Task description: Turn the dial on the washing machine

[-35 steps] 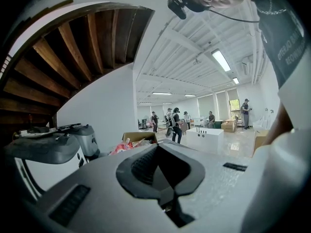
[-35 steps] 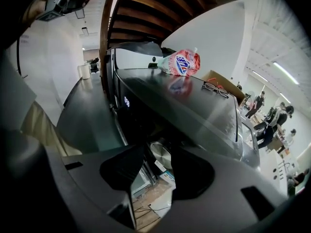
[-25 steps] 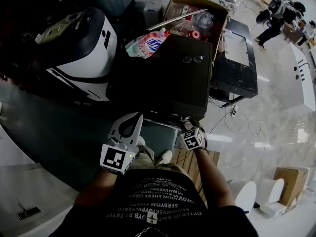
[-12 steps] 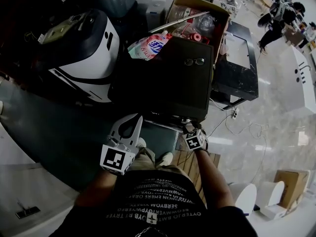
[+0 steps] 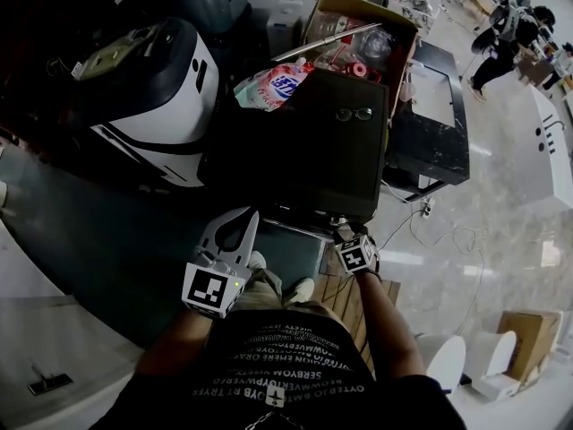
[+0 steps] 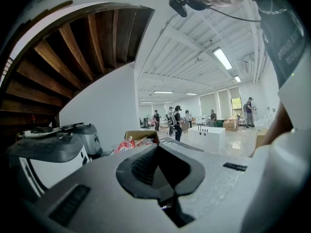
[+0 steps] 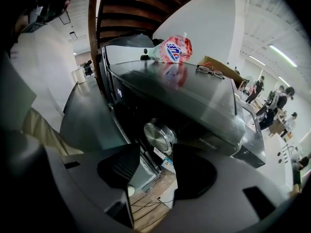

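Background box (image 5: 367, 5) holds clutter; left hand-held gripper (image 5: 243, 222) closed, right hand-held gripper (image 7: 156, 163) just parted clear of dial (image 7: 158, 137).

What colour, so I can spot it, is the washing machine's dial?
Silver, brushed metal dial; clearest in the right gripper view.

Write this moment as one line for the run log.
right gripper: open, jaws just opened wider, gripping nothing | dial: just beyond them, not touched | left gripper: shut, empty
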